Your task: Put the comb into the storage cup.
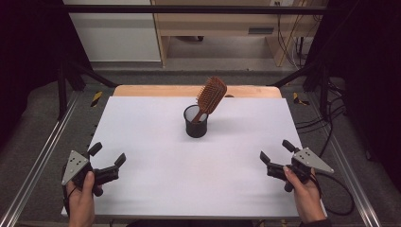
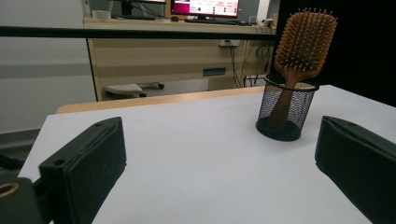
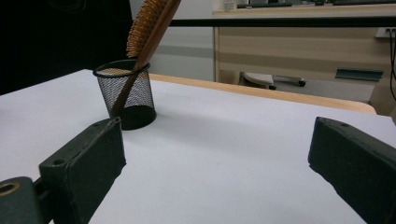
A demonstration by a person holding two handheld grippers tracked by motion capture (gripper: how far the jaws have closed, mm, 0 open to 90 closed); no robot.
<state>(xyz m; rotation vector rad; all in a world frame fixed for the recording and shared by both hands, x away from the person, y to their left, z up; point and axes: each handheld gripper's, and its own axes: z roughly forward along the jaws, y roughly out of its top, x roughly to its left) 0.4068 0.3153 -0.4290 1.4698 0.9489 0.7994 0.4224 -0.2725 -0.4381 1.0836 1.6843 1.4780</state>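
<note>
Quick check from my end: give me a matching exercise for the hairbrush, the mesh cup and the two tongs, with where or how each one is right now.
Things:
1. hairbrush
2. mesh cup
3. left tongs
4. right tongs

States:
A. open, near the table's front right corner
B. black, standing upright mid-table
C. open, near the table's front left corner
D. wooden, handle down in the cup, leaning

Pairs: 1-D, 2-B, 3-C, 4-A
</note>
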